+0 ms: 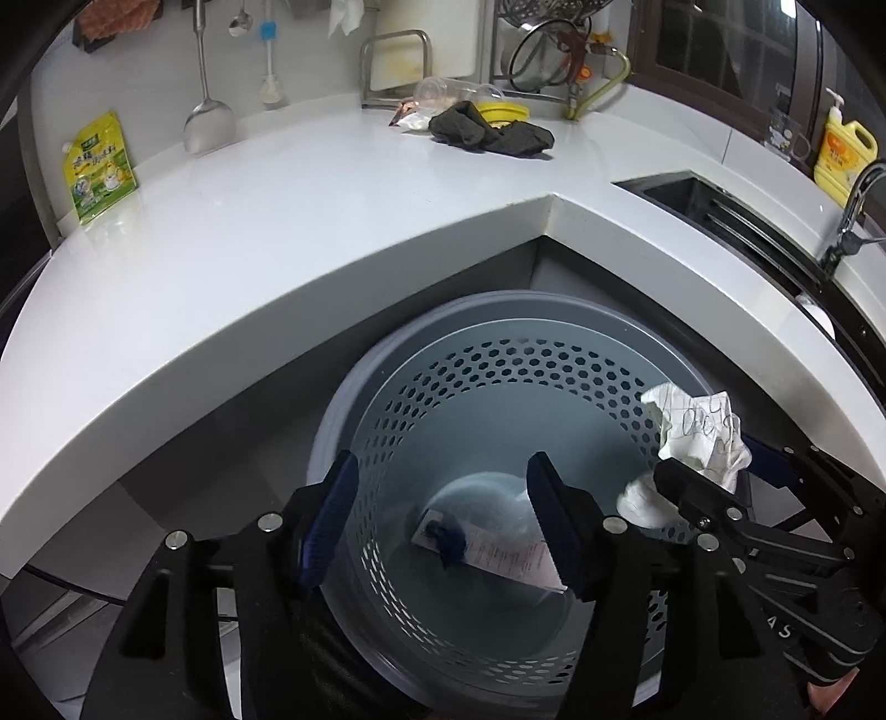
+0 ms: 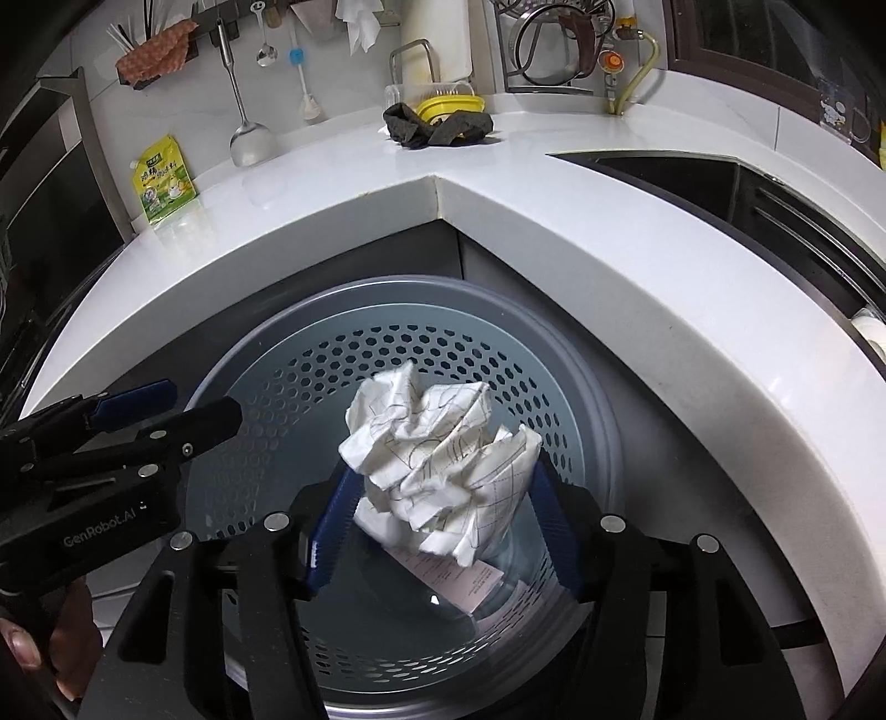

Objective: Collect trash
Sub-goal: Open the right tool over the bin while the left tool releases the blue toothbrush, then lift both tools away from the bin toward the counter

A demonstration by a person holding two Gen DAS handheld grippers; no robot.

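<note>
Wrapping a grey perforated bin (image 1: pixel 498 354), white corner countertop (image 1: pixel 277 221).

Counts: 1 perforated grey bin (image 2: pixel 421 354). In or over it: 1 crumpled white paper wad (image 2: pixel 437 448), 1 printed receipt (image 1: pixel 498 554) on the bin floor. 2 grippers: left gripper (image 1: pixel 443 520), right gripper (image 2: pixel 443 526). On the white surface (image 1: pixel 310 183): 1 green-yellow pouch (image 1: pixel 99 166), 1 dark cloth (image 1: pixel 490 133), 1 yellow lid (image 1: pixel 501 112), 1 clear plastic container (image 1: pixel 443 91), 1 yellow detergent bottle (image 1: pixel 844 149). Hanging on the wall: 1 ladle (image 1: pixel 207 119), 1 spoon (image 1: pixel 239 22), 1 blue-handled brush (image 1: pixel 270 61).
</note>
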